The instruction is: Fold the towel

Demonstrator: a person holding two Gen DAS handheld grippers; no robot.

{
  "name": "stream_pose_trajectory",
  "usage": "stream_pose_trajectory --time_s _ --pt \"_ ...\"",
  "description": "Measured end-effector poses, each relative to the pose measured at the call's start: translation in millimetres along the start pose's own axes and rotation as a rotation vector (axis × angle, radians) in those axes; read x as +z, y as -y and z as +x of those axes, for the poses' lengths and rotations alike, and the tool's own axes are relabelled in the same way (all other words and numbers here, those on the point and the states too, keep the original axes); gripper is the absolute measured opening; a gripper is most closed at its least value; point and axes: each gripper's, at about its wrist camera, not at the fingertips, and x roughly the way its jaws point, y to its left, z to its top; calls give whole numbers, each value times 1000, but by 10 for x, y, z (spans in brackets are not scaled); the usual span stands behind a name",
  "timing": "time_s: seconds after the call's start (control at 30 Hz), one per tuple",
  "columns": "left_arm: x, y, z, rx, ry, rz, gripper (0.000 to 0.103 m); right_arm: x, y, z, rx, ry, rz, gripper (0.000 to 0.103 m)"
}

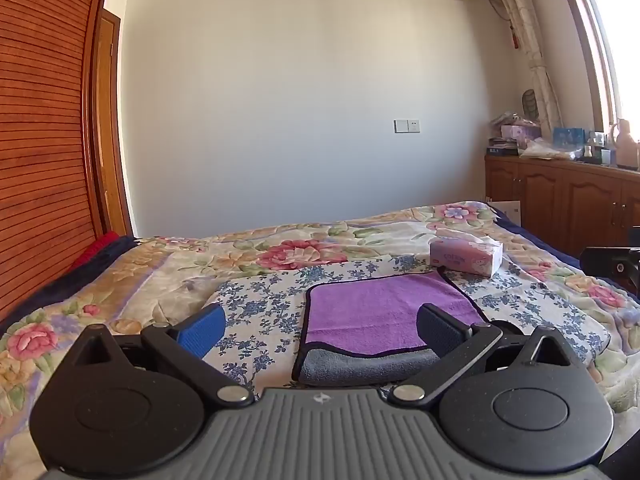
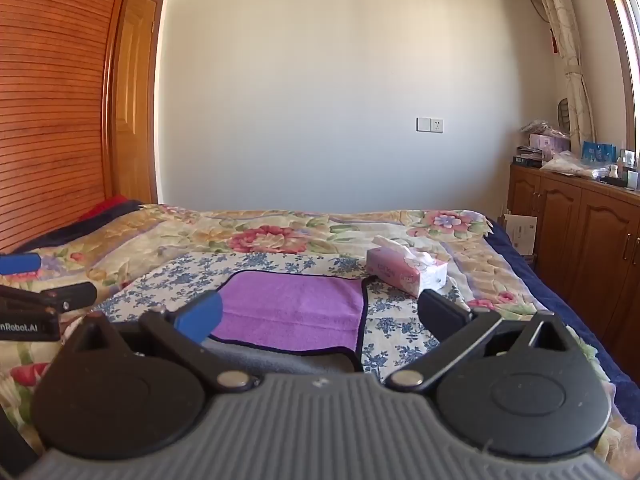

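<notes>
A purple towel [image 1: 372, 312] with a dark border lies on the blue-flowered cloth on the bed, its near edge turned over so the grey underside [image 1: 360, 368] shows. My left gripper [image 1: 320, 332] is open and empty, hovering just before the towel's near edge. In the right wrist view the towel [image 2: 292, 312] lies ahead. My right gripper [image 2: 320, 316] is open and empty above the towel's near right part. The left gripper's fingers [image 2: 20, 264] show at the left edge of that view.
A pink tissue pack [image 1: 466, 256] lies just beyond the towel's far right corner [image 2: 406, 272]. The floral bedspread [image 1: 280, 252] covers the bed. A wooden wardrobe [image 1: 40, 160] stands left and wooden cabinets [image 2: 580, 248] with clutter stand right.
</notes>
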Motion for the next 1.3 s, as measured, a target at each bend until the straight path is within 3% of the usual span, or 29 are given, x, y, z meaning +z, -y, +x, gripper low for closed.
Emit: stream_pose_trajectory --time_s 1.3 --pt "1 -2 -2 -2 4 -12 103 -30 33 9 -6 10 -3 103"
